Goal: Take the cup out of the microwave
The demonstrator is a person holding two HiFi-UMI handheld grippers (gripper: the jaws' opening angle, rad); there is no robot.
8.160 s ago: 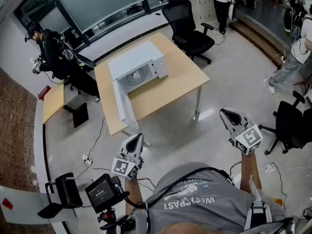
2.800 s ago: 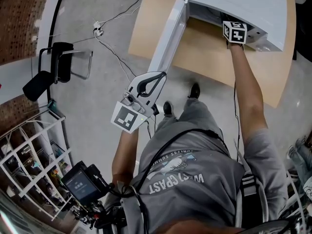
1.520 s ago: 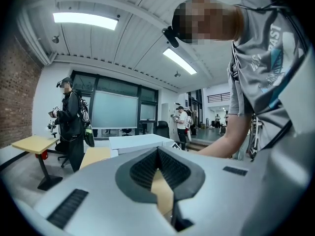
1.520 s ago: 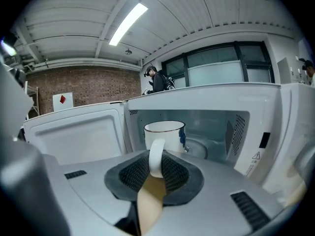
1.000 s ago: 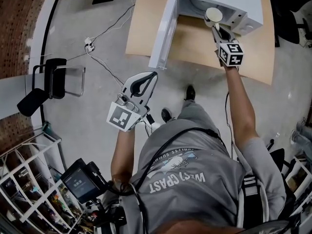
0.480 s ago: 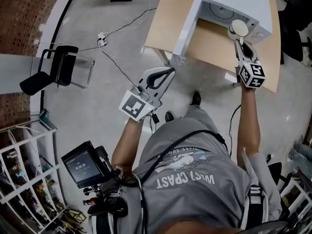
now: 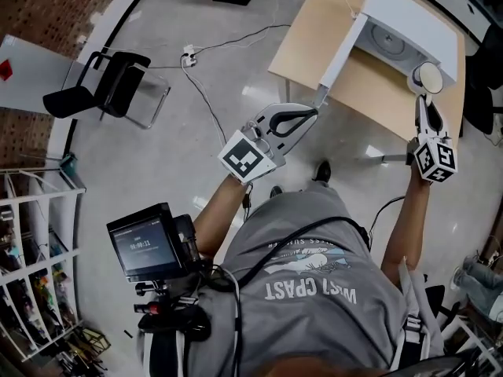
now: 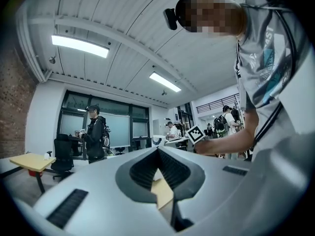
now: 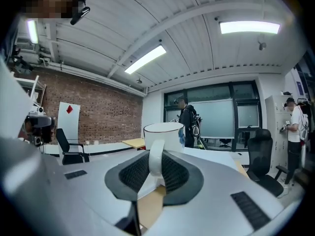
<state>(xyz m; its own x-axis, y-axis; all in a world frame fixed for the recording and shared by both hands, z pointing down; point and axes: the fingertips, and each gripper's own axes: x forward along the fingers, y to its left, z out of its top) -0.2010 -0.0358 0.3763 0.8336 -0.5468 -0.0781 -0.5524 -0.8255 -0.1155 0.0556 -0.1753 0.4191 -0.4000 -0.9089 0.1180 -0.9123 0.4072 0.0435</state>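
Note:
In the head view the white microwave (image 7: 409, 22) stands on a wooden table (image 7: 369, 85) with its door (image 7: 342, 49) swung open. My right gripper (image 7: 424, 96) holds a white cup (image 7: 430, 77) in the air in front of the microwave's right end, outside the cavity. Seen from the right gripper view, the cup (image 9: 165, 132) stands upright, and the right gripper (image 9: 156, 154) is shut on its handle. My left gripper (image 7: 314, 112) hangs over the floor near the door's corner. Its tips meet in the left gripper view (image 8: 158, 150), with nothing between them.
A black chair (image 7: 110, 85) and a power strip with cables (image 7: 189, 53) are on the floor at left. White shelves (image 7: 31, 250) line the left edge. A screen device (image 7: 145, 246) hangs at my chest. A person in black (image 9: 187, 117) stands beyond the table.
The cup has come out of the microwave in my right gripper and moved up and towards me. The left gripper has drifted towards the table. The whole head view has shifted.

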